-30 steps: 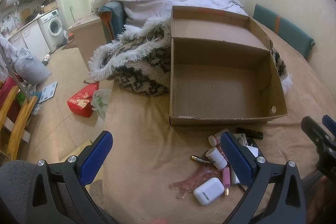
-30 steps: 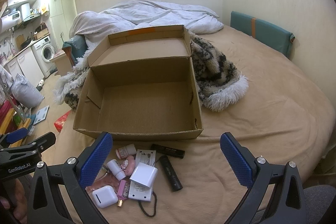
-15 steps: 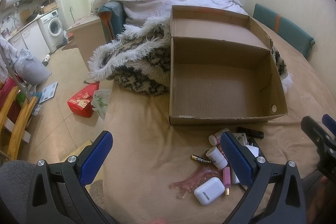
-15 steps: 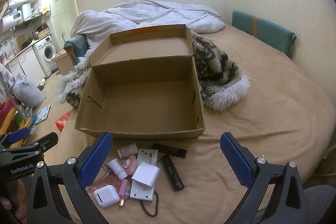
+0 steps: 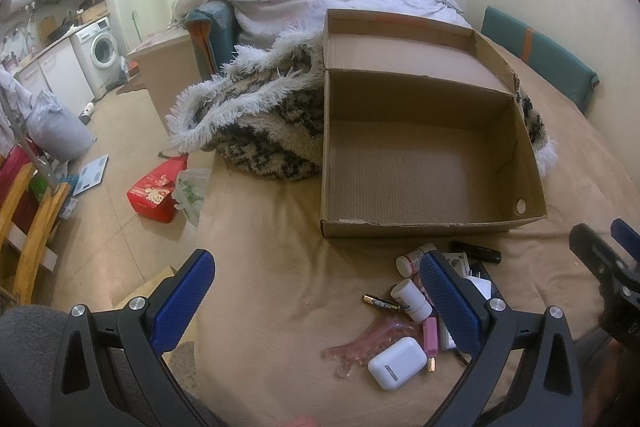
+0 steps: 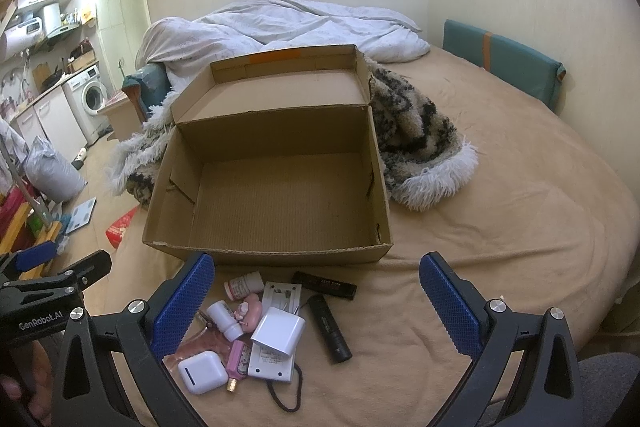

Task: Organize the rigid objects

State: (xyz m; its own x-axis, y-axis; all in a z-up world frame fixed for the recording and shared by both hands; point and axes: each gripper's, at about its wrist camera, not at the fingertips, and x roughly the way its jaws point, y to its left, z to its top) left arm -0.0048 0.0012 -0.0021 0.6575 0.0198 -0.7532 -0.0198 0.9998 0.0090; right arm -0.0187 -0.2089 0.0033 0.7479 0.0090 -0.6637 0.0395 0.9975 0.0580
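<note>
Both tools were just hanging low over the near edge of the bed (image 6: 520, 227), pointing forward along it toward the cardboard box (image 6: 272, 187), neither one touching anything. The left tool (image 5: 316, 291) had its blue pads spread wide, nothing between them; the right-hand pad sat in front of part of the pile in that view. The right tool (image 6: 316, 291) was the same deal, jaws wide and holding nothing, and it was lined up pretty much square with the box's front wall.

The box sat open on the tan bedsheet with its lid flipped back against a fuzzy patterned blanket (image 6: 416, 147), long side running left to right. Nothing was inside it.

All the small stuff lay in a heap on the bed just in front of the box, closer to the left pad of the right tool. A black flashlight (image 6: 330, 329) lay with its long axis running away from the camera, angled a bit left toward the box. A flat black bar (image 6: 325, 279) lay crosswise, nearly parallel to the box front. A white charger cube (image 6: 279, 331) rested tilted on a white flat pack (image 6: 272, 361). A white earbud case (image 6: 202, 371) sat nearest the camera, beside a pink lipstick-like tube (image 6: 238, 361). Two little white bottles (image 6: 225, 319) lay on their sides, and a battery (image 5: 380, 303) lay beside them, well apart from the box.
</note>
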